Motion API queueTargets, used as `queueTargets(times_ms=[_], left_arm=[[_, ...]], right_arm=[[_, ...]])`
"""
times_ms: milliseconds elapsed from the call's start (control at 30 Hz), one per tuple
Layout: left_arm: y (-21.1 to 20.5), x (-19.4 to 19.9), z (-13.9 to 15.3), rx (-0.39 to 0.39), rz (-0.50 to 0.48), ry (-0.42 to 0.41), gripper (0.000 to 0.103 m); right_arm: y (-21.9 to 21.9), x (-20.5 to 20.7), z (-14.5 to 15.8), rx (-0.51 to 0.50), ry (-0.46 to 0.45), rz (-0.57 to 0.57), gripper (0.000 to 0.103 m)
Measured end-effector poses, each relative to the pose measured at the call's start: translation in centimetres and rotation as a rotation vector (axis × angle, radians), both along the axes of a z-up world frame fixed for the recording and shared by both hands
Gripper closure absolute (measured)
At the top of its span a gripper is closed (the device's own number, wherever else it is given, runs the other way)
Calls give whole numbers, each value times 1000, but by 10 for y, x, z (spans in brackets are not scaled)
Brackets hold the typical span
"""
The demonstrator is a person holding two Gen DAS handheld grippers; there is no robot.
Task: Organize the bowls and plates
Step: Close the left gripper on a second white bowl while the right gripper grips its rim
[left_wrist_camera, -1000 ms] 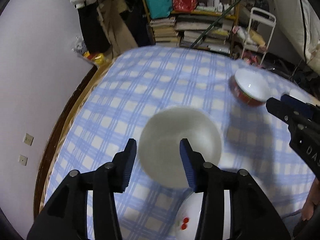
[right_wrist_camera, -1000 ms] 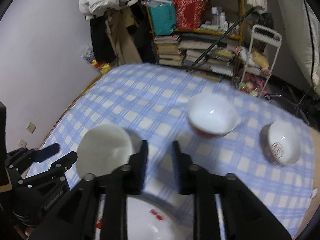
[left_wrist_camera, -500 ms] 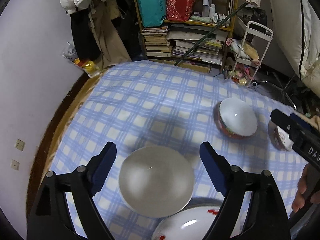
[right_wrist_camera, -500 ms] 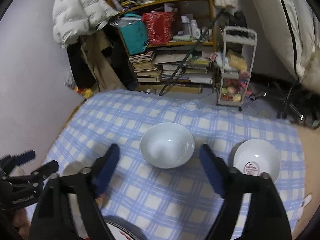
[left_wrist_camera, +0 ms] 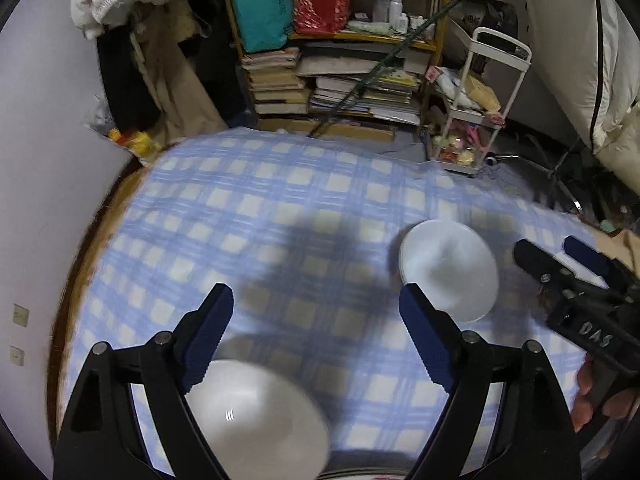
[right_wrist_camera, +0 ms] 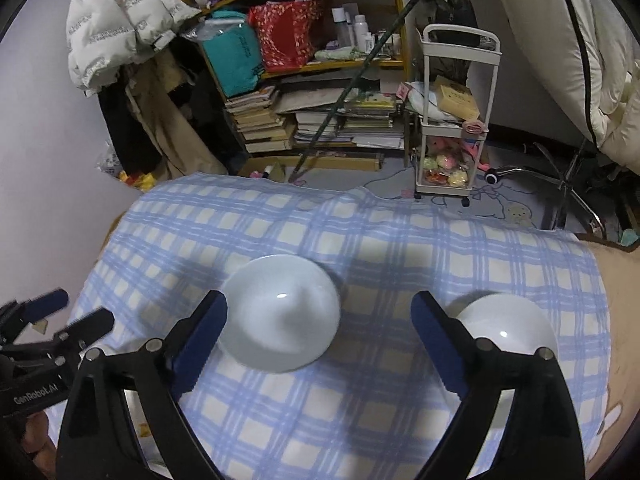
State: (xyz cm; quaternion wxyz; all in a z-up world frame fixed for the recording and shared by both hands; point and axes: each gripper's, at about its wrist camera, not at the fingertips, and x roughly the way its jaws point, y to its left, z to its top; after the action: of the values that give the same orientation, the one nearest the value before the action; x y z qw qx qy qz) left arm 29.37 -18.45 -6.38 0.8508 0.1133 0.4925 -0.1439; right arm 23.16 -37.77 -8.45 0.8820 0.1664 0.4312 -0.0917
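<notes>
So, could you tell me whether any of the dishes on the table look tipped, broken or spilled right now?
Nothing stands out. The middle bowl, the right bowl and the near bowl all sit upright on the checked cloth, apart from each other, with no visible chips or spills. Both grippers are open and empty.

Right tool wide apart above checked cloth; two white bowls below.

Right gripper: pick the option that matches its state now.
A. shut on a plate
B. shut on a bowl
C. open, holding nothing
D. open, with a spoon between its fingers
C: the right gripper has its fingers spread wide above the checked cloth, and the white bowl sits on the cloth, ungripped.
</notes>
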Motion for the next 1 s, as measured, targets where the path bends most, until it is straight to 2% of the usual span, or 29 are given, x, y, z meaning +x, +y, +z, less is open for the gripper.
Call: queueTargets(times_ms=[133,233,400,433,500,633,700,733,767,833,900,933,967,1000], left_arm=[[-17,16,-14,16,-4,15,19],[-28,26,-31,10,-12,63,19],[-44,33,-54,44,-24,78,19],[-48,34,-58,51,-39,91,19],[-54,35,-67,53,-54,115,19],[-60,36,-76,63,-64,128,21],[-63,35,-82,71,-69,132,41],[-64,35,-84,70,-79,136,46],[-65,34,-87,71,-89,138,56],[-65,33,-91,52,-76,142,65],[-63,34,-94,13,-63,165,80],[-64,34,-95,-3,-67,180,86],[-65,34,-96,-17,-78,195,95],[-67,33,-96,-9,-84,199,95]], right_arm=[[-15,9,-12,46,11,-12,5],[-28,16,-22,118,22,-21,5],[-32,23,-35,148,26,2,6],[-32,25,-39,164,28,12,8],[-30,30,-46,188,47,23,22],[-23,36,-61,190,87,38,34],[-21,39,-66,203,102,42,45],[-19,41,-70,212,116,49,47],[-18,42,-72,210,120,55,50],[-15,44,-75,190,131,65,55],[-12,45,-79,188,150,75,77],[-11,45,-82,186,164,77,79],[-10,45,-84,183,169,75,82],[-11,44,-85,181,170,69,86]])
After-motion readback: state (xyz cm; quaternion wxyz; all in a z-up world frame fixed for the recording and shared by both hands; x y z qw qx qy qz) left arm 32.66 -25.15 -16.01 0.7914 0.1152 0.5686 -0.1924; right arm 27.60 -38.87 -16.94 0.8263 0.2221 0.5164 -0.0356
